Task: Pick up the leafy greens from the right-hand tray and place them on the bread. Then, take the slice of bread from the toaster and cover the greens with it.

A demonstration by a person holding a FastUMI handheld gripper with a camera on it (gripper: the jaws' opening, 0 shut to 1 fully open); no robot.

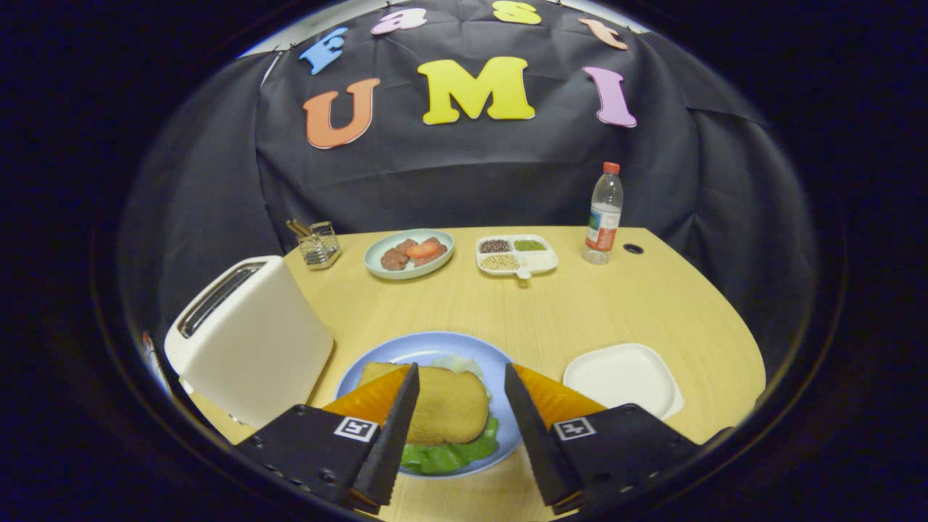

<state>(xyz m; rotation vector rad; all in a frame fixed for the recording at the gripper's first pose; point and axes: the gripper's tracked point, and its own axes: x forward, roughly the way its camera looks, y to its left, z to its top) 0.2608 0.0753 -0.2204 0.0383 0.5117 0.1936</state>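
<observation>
With the fingers spread wide and gripping nothing, the gripper [462, 428] hangs low over the near table edge, and the bread [446, 404] sits right in the gap between the two tips, slightly closer to the left one.

The slice lies flat on the blue plate [406, 351], its long axis running roughly across the gap, finger to finger. Greens [446, 455] poke out from under its near edge and right side, with a paler bit showing at the far edge, so the stack looks assembled: leaf covered by a slice. I can't tell whether another slice lies beneath.

Toaster [250, 341] stands to the left of the left finger, just beside the plate, slots facing up; nothing seems to stick out of them, though the angle is shallow. White tray [623, 377] to the right of the right finger looks bare. That fits both steps being done.

Beyond the plate, well apart: a dish of meat [409, 253], a divided seed dish [516, 254], a bottle [603, 214], a small holder [317, 244].

Judgement: what's left is probably backing out. The slice is inside the open gap, so a straight pull back along the finger axis keeps both tips off it. Any sideways drift, left especially, risks nudging the top slice off the leaf.
</observation>
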